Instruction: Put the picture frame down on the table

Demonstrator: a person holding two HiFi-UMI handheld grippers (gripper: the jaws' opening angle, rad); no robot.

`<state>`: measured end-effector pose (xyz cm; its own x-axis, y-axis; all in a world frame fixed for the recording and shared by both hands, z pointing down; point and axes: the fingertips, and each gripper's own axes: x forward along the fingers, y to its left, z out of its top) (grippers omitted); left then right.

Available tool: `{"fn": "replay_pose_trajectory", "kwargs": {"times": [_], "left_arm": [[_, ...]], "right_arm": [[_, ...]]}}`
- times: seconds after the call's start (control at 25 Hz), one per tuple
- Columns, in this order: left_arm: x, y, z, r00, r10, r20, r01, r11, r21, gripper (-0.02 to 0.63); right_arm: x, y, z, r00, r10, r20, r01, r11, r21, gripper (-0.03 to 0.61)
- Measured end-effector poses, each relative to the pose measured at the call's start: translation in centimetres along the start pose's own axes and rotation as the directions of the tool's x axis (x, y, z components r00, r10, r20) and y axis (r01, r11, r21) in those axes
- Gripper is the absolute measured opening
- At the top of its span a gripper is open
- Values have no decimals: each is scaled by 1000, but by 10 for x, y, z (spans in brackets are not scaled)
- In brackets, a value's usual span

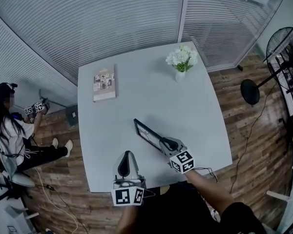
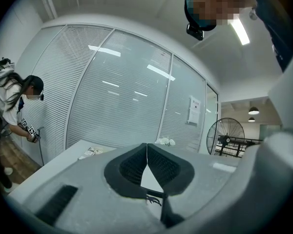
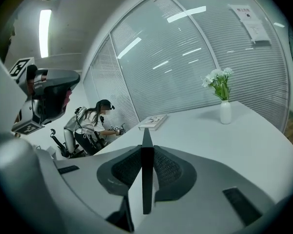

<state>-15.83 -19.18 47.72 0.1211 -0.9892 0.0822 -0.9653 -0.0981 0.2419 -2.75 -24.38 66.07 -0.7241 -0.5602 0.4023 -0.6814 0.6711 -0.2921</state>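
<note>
A black-rimmed picture frame (image 1: 146, 133) is held edge-on just above the grey table (image 1: 136, 106), near its front middle. My right gripper (image 1: 167, 144) is shut on the frame's near end; in the right gripper view the frame's dark edge (image 3: 146, 177) stands upright between the jaw pads. My left gripper (image 1: 127, 163) hovers at the table's front edge, left of the frame, pointing up and away. Its jaws are shut with nothing between them (image 2: 147, 162).
A book (image 1: 104, 82) lies at the table's far left. A white vase of flowers (image 1: 181, 60) stands at the far right corner. A person (image 1: 12, 130) crouches on the floor to the left. A floor fan (image 1: 283, 48) stands at right.
</note>
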Motion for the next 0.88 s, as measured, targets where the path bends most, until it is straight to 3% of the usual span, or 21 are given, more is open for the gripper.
{"fn": "replay_pose_trajectory", "kwargs": {"times": [0.88], "left_arm": [[25, -8, -13, 999, -18, -40, 18, 1000, -6, 20]], "right_arm": [[27, -58, -27, 997, -51, -62, 49, 999, -22, 86]]}}
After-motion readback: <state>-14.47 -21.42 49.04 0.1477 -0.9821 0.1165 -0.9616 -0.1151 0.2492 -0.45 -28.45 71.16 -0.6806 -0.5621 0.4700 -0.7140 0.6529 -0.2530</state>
